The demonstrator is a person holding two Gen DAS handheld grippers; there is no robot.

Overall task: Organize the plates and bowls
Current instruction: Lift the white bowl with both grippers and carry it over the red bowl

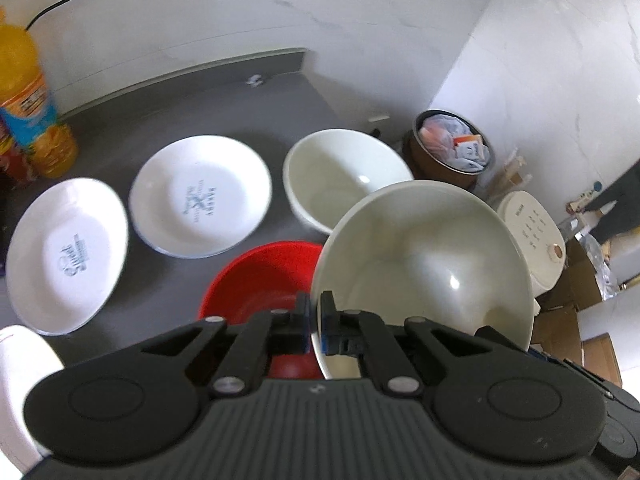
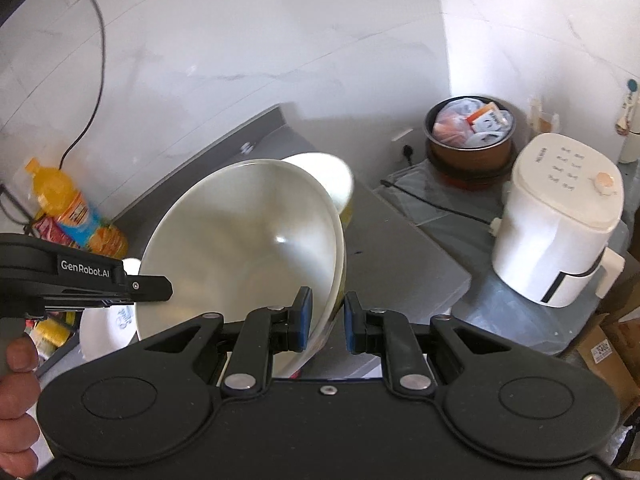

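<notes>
A large cream bowl hangs tilted above the grey counter, held by both grippers. My left gripper is shut on its near rim, and it shows from the side in the right wrist view at the bowl's left edge. My right gripper is shut on the rim of the same bowl, one pad inside and one outside. Under it sits a red bowl. A second cream bowl rests behind. Two printed white plates lie to the left.
An orange juice bottle stands at the counter's far left. Off the counter's right edge are a brown pot full of packets, a white appliance and cardboard boxes. A hand grips the left tool.
</notes>
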